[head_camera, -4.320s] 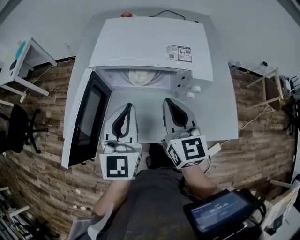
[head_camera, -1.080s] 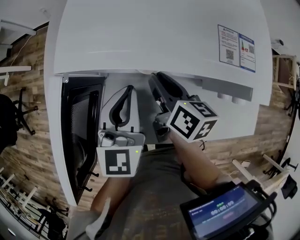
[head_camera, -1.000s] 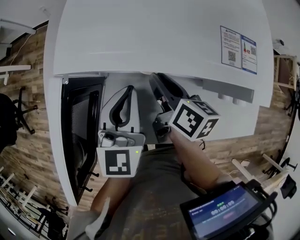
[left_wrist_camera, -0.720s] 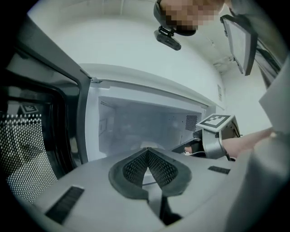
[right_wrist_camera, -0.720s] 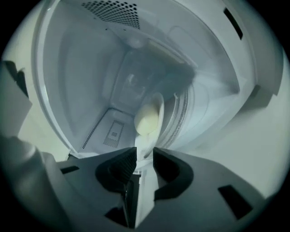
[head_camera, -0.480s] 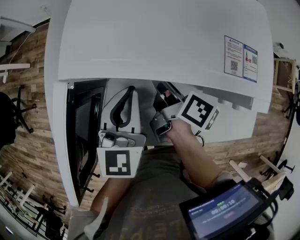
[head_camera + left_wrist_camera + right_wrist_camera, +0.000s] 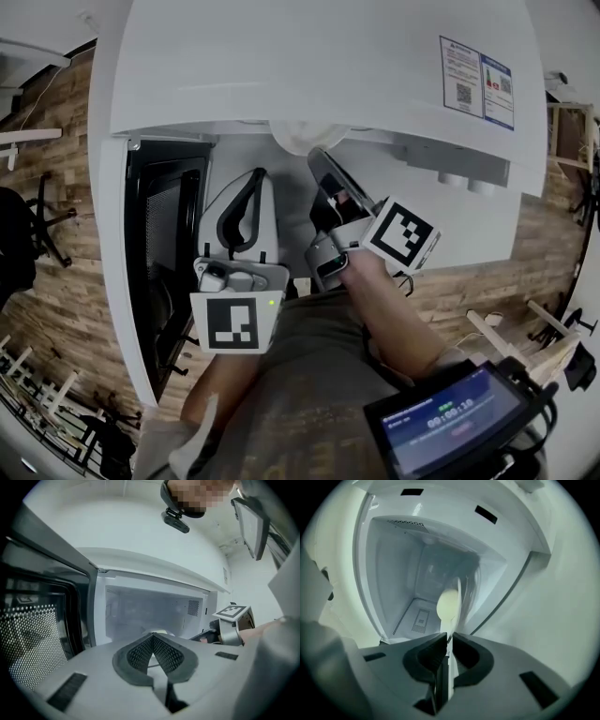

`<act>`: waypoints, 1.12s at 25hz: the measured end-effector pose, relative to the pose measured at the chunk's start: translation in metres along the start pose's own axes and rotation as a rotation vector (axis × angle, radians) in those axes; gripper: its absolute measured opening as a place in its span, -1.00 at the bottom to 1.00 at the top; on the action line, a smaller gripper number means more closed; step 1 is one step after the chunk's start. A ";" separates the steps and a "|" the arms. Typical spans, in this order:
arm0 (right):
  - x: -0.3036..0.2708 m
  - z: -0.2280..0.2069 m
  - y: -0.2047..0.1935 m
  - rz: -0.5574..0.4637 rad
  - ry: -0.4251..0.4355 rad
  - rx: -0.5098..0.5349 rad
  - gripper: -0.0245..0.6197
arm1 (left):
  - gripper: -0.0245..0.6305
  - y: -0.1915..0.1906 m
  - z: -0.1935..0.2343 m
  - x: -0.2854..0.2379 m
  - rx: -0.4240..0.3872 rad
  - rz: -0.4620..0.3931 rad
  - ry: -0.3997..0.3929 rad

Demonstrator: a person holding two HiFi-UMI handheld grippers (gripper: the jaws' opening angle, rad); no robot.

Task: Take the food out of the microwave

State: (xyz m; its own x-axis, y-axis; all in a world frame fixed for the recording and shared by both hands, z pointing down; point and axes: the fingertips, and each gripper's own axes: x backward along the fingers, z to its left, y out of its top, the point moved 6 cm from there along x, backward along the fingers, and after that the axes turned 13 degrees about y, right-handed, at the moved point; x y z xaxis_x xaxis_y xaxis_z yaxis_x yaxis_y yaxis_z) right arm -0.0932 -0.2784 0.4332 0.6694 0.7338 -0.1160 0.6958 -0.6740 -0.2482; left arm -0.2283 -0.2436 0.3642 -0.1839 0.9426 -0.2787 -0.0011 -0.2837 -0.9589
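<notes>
1. Food (image 7: 449, 604), a pale rounded lump, sat on a plate (image 7: 305, 138) at the mouth of the microwave (image 7: 309, 56). The plate's rim just showed below the top panel in the head view.
2. Right gripper (image 7: 447, 641) had just been closing its jaws, and they were clamped on the plate's near rim. Left gripper (image 7: 152, 637) had its jaws pressed together on nothing, and it was parked in front of the opening beside the open door (image 7: 164, 253).
3. Likely trouble was the one-sided hold. With only one edge pinched, the plate could sag or swivel between the pads, and the food could slide toward the low side.
4. A quick pull might also have caught the plate on the cavity's front lip and jolted the food loose. The left gripper gave the plate no support from below.
5. A roll of the right wrist would have tipped the plate directly.
6. The microwave stood on a white table (image 7: 469, 234) with bare top in front for setting the plate down.
7. Wood-patterned floor (image 7: 56, 309) surrounded it, with a black chair (image 7: 14, 234) at the left and loose cables and pale wooden frames at the right.
</notes>
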 end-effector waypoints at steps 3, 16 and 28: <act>0.005 0.001 -0.005 0.003 0.015 0.007 -0.78 | -0.91 -0.001 -0.004 0.006 -0.004 0.002 -0.012; -0.020 -0.011 -0.001 -0.003 0.068 -0.040 -0.46 | -0.91 0.007 -0.002 0.014 -0.032 -0.013 0.005; -0.009 -0.011 -0.011 -0.038 0.062 -0.153 -0.70 | -0.91 0.008 0.006 0.038 -0.036 -0.026 0.020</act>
State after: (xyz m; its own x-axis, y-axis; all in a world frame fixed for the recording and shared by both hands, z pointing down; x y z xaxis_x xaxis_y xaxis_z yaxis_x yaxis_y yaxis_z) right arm -0.1042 -0.2782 0.4475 0.6537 0.7552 -0.0485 0.7490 -0.6548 -0.1009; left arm -0.2409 -0.2108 0.3460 -0.1642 0.9532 -0.2540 0.0302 -0.2525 -0.9671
